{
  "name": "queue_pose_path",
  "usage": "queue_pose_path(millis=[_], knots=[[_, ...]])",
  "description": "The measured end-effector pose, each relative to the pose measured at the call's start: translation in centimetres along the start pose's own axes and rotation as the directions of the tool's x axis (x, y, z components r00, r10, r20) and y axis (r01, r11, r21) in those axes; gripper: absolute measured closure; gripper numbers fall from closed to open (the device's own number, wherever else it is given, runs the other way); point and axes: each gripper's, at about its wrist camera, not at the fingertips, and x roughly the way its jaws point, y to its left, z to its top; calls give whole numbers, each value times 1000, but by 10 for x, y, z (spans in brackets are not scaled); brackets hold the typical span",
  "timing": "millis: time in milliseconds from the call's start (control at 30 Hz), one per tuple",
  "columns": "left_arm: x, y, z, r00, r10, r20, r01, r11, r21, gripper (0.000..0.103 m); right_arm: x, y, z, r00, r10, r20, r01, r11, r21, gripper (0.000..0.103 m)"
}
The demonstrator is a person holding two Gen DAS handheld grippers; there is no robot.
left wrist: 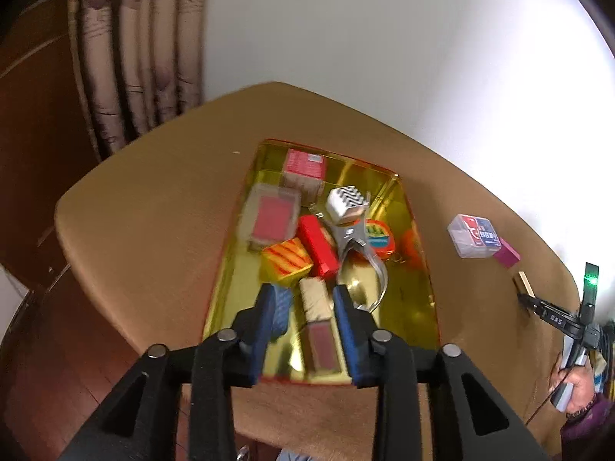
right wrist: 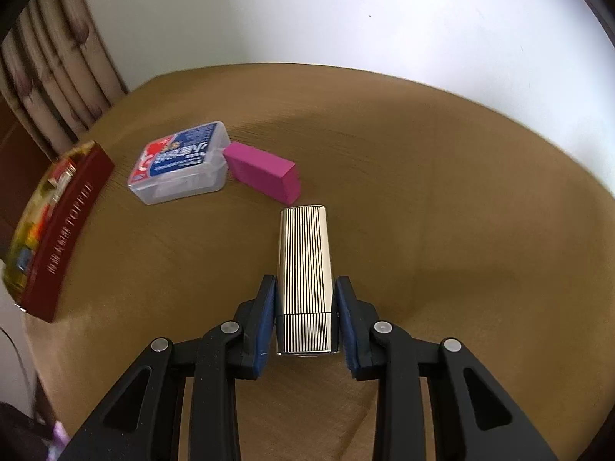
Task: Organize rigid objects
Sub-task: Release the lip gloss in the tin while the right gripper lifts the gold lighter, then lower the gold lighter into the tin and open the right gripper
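Item: slim silver-gold metal case with fine black lengthwise ribbing point(right wrist: 304, 276), lying flat on the tan bench point(right wrist: 442, 211), long axis pointing away, on the right side, well apart from the tray.

Right tongs point(right wrist: 305, 317): blue pads bracket the near end of the case on both long sides. The left pad looks to be touching; a thin gap seems to remain on the right, so whether the grip is closed cannot be told.

Left tongs point(left wrist: 303, 326): parted, holding nothing, hovering over the near end of the shallow gold-lined tray with dark red walls point(left wrist: 419, 253), above a tan-and-maroon oblong block point(left wrist: 317, 320).

Handling, as judged: rigid, polished, likely dense for its size; the smooth flanks may slip, so hold it across the narrow width, near mid-length rather than at the end. A seam near the close end suggests a cap that could shift.

Nearby on the bench: clear plastic box with a red-and-blue label point(right wrist: 180, 163), touching a magenta rectangular block point(right wrist: 263, 172).

Obscured: tray contents are motion-blurred in both views; the lettering on the tray wall is unreadable; the underside of the case is hidden.
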Motion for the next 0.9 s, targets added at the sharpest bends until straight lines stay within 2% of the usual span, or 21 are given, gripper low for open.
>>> queue_pose_path(millis=[133, 300, 400, 567, 667, 833, 900], knots=[[-11, 11, -21, 999, 35, 13, -35, 999, -30, 66, -9, -1, -10, 997, 81, 11, -82, 992, 99, 75], [-20, 22, -35, 995, 86, 44, -84, 996, -36, 66, -30, 14, -15, 972, 227, 65, -235, 954, 185, 75], [-23, 28, -39, 991, 109, 74, -106, 993, -44, 66, -44, 50, -11, 946, 314, 86, -324, 931, 166, 75], [-18, 31, -40, 998, 57, 30, -55, 997, -52, 66, -49, 136, 11, 889, 454, 65, -458, 885, 88, 75], [-21, 32, -40, 999, 39, 34, -37, 998, -50, 66, -47, 181, 24, 853, 520, 37, -522, 851, 58, 75], [-26, 42, -37, 999, 5, 46, -1, 995, -97, 66, -21, 242, 40, 841, 540, -44, -540, 842, 16, 75], [-26, 44, -37, 999, -7, 39, 11, 994, -111, 66, -7, 256, 42, 842, 533, -83, -534, 846, 13, 75]])
